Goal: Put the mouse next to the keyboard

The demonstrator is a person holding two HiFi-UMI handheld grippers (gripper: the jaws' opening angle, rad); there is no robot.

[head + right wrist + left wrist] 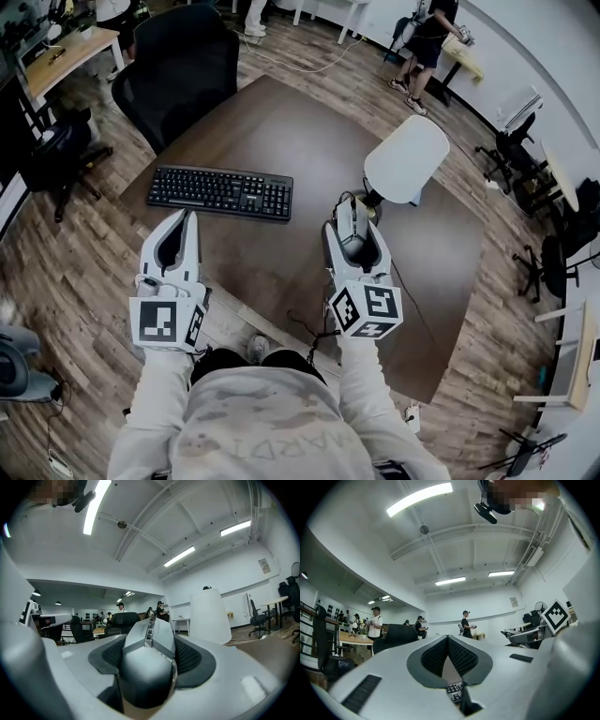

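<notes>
The right tongs (354, 228) are clamping the grey mouse (351, 223) by its two flanks, the jaws parted only as wide as its body, with the ribbed pads (193, 658) pressing in from either side. The mouse is sitting over the dark table (281, 272), right of the black keyboard (220, 192) and apart from it. Whether it is resting on the table or being held just above it cannot be told.

The mouse is looking like a light, rigid plastic shell that should be shrugging off this squeeze without giving. Its smooth, rounded top is appearing the slippery part, so the narrow sides, where the pads are already biting, are seeming the sound place to hold it. The buttons and wheel are pointing away from the person and are staying clear of the pads.

The left tongs (181, 223) are idling with their jaws together at the tips and nothing between them. They are hovering near the table's front edge, just short of the keyboard's left half.
</notes>
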